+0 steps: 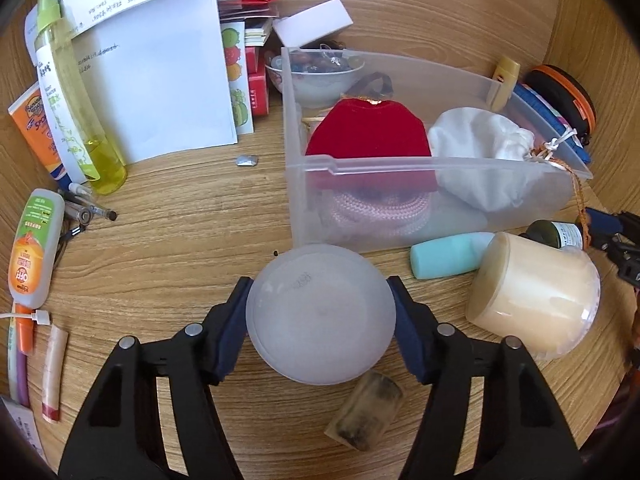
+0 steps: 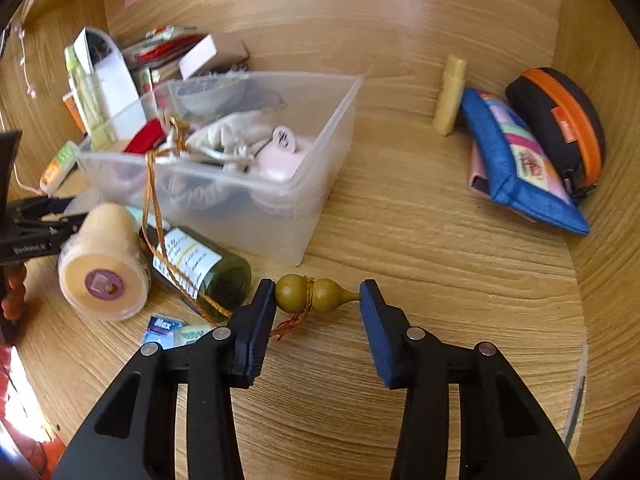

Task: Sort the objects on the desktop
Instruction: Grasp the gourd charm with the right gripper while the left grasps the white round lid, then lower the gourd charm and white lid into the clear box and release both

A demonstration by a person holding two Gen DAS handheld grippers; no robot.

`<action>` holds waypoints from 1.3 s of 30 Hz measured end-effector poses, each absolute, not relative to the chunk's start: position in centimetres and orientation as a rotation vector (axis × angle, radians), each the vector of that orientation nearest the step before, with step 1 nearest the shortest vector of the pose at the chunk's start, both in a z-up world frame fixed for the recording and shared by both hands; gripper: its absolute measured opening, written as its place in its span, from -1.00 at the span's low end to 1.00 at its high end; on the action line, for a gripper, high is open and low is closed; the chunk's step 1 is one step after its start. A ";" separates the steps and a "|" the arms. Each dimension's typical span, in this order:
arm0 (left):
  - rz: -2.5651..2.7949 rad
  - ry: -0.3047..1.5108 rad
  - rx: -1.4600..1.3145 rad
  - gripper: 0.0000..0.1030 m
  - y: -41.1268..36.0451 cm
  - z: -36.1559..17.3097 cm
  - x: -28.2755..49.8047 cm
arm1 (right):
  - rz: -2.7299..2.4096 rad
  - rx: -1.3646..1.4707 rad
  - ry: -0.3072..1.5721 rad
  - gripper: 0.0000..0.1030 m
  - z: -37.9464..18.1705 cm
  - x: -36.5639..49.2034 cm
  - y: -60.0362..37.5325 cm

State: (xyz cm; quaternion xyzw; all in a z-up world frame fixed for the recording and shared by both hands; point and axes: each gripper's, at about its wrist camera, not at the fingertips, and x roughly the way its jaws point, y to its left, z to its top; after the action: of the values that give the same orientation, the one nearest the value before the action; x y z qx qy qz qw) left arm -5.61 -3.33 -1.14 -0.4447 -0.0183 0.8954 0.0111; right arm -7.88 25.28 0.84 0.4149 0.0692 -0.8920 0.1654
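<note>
1. The left hand-held gripper has its two blue pads pressed on either side of a frosted round lid, flat face towards the camera; the jaws stand about half open around it. Under it on the wooden counter lies a short horn-coloured cylinder, long axis running from lower left to upper right.
2. Beyond the lid sits a clear plastic bin holding a red pouch and a white cloth bag. To its right lie a teal tube and a cream jar on its side.
3. The right hand-held gripper has closed to a narrow gap on a small olive gourd charm, pads touching both ends. The gourd lies level, long axis left to right, its pointed stem to the right.
4. An orange cord runs from the gourd over a dark green bottle into the bin.
5. Near the counter's far right edge lean a blue pouch and a black case with an orange zip.
</note>
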 end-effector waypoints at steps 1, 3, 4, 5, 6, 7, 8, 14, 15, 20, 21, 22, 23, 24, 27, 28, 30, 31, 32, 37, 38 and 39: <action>2.797 -0.059 -1.389 0.26 -3.4 -1.1 -5.6 | -2.549 1.171 0.192 -0.23 1.2 -7.8 25.4; 2.811 -0.068 -1.393 0.26 -3.6 -1.1 -5.6 | -2.569 1.141 0.179 -0.23 2.1 -7.7 25.7; 2.819 -0.075 -1.387 0.26 -3.7 -1.0 -5.5 | -2.583 1.117 0.176 -0.23 2.7 -7.6 25.9; 2.832 -0.082 -1.376 0.26 -3.8 -0.8 -5.3 | -2.592 1.101 0.176 -0.23 3.0 -7.5 26.0; 2.846 -0.084 -1.368 0.26 -3.9 -0.7 -5.2 | -2.606 1.078 0.181 -0.23 3.6 -7.4 26.1; 2.863 -0.086 -1.359 0.26 -4.1 -0.5 -5.0 | -2.619 1.059 0.186 -0.23 4.1 -7.4 26.3; 2.871 -0.091 -1.348 0.26 -4.2 -0.3 -4.9 | -2.626 1.047 0.187 -0.23 4.3 -7.5 26.1; 2.888 -0.102 -1.333 0.26 -4.2 0.2 -4.5 | -2.648 0.952 0.166 -0.23 7.3 -8.2 26.2; 2.891 -0.104 -1.328 0.26 -4.3 0.3 -4.4 | -2.649 0.932 0.171 -0.23 7.8 -8.4 26.0; 2.921 -0.103 -1.305 0.26 -4.8 0.9 -3.1 | -2.668 0.833 0.199 -0.23 10.2 -9.2 25.1; 2.927 -0.102 -1.302 0.26 -5.0 1.1 -2.8 | -2.670 0.820 0.200 -0.23 10.5 -9.5 24.9; 2.934 -0.100 -1.297 0.26 -5.2 1.3 -2.6 | -2.670 0.808 0.204 -0.23 10.8 -9.7 24.6; 2.942 -0.097 -1.291 0.26 -5.4 1.6 -2.5 | -2.672 0.795 0.208 -0.23 11.1 -10.0 24.4; 2.947 -0.095 -1.285 0.26 -5.6 1.9 -2.3 | -2.671 0.785 0.215 -0.23 11.4 -10.3 24.1; 2.969 -0.073 -1.260 0.26 -5.8 2.9 -2.3 | -2.672 0.750 0.228 -0.23 12.5 -11.2 23.2; 2.979 -0.062 -1.253 0.26 -5.8 3.2 -2.2 | -2.665 0.739 0.227 -0.23 12.9 -11.7 22.8; 2.991 -0.048 -1.235 0.26 -5.8 4.0 -2.4 | -2.660 0.725 0.221 -0.23 13.5 -12.4 22.4; 2.992 -0.046 -1.224 0.26 -5.8 4.4 -2.5 | -2.665 0.710 0.220 -0.23 14.0 -12.8 22.1; 2.995 -0.046 -1.212 0.26 -5.8 4.8 -2.6 | -2.670 0.701 0.213 -0.23 14.2 -13.0 22.1; 3.012 -0.036 -1.132 0.26 -5.5 7.1 -3.5 | -2.653 0.722 0.168 -0.23 13.8 -14.4 21.5; 3.012 -0.036 -1.117 0.26 -5.4 7.6 -3.9 | -2.648 0.741 0.170 -0.23 13.1 -14.6 21.3; 3.008 -0.039 -1.107 0.26 -5.4 7.8 -4.2 | -2.642 0.757 0.177 -0.23 12.5 -14.7 21.2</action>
State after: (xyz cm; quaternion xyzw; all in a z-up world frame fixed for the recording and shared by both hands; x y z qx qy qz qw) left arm -4.19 -5.36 7.80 -0.3451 -0.0122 0.9379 -0.0321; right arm -14.74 21.16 12.49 0.2697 0.0629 -0.9414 0.1926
